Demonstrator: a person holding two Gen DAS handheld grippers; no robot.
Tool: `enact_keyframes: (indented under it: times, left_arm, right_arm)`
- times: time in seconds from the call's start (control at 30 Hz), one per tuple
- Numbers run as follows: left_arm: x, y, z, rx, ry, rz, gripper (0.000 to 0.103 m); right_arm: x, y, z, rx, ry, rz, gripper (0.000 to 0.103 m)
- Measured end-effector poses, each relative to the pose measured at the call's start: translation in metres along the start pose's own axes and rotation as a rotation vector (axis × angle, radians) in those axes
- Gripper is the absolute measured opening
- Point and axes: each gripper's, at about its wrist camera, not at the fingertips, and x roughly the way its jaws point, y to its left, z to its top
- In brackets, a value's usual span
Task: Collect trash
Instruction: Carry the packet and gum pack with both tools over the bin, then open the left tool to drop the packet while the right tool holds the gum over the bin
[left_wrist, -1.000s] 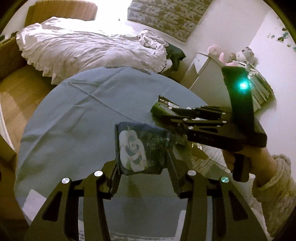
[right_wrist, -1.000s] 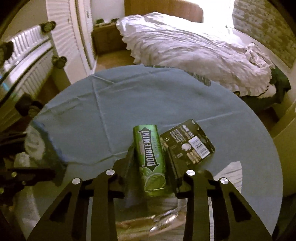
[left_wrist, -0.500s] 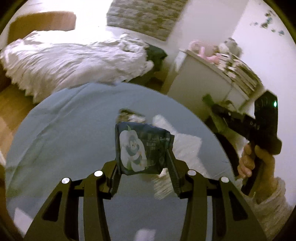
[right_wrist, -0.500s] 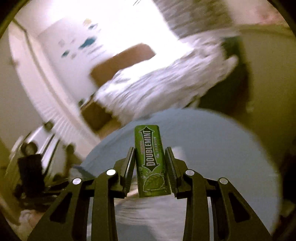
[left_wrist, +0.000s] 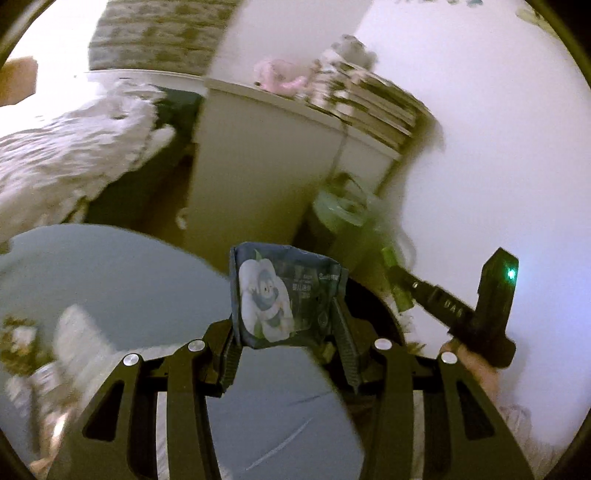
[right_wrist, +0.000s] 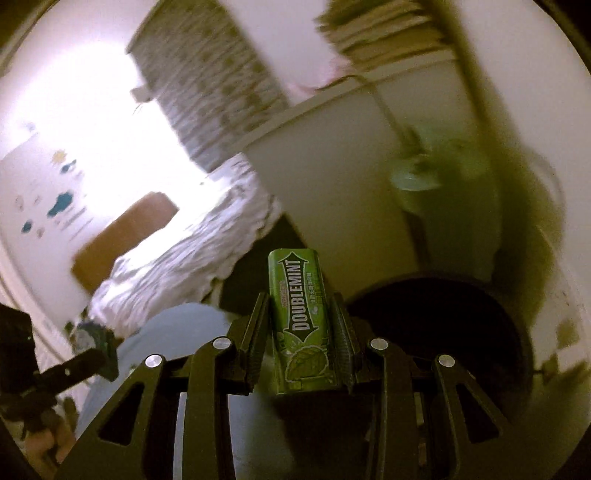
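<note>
My left gripper (left_wrist: 286, 332) is shut on a blue tissue pack (left_wrist: 280, 295) printed with a white cartoon figure, held over the right edge of the round table (left_wrist: 110, 273). My right gripper (right_wrist: 300, 332) is shut on a green Doublemint gum pack (right_wrist: 301, 314), held upright above a dark round bin opening (right_wrist: 443, 317). In the left wrist view the right gripper (left_wrist: 402, 291) shows at the right with the green gum pack (left_wrist: 397, 280) in its tip. The left gripper (right_wrist: 99, 347) appears at the lower left of the right wrist view with the blue pack.
A white cabinet (left_wrist: 258, 166) stacked with books (left_wrist: 373, 96) and soft toys stands beyond the table. A bed with white bedding (left_wrist: 66, 162) lies to the left. A pale green object (left_wrist: 340, 210) sits beside the cabinet. Crumpled wrappers (left_wrist: 22, 332) lie on the table's left side.
Both grippers have swung right, off the table's middle toward the cabinet and the dark bin, each keeping its pack. The right gripper rolled strongly, so its view is tilted.
</note>
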Motion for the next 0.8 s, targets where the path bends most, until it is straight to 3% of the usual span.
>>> enact_keyframes:
  times: [0.27,0.8]
  left_arm:
    - [0.075,-0.034,0.008,0.038,0.100,-0.037,0.045]
    - [0.128,-0.063,-0.003,0.098,0.191,-0.058,0.045]
  right_arm:
    - [-0.001,-0.056,-0.008,0.100,-0.046,-0.062,0.033]
    - [0.003,-0.085,-0.011,0.160,-0.024,-0.110,0.033]
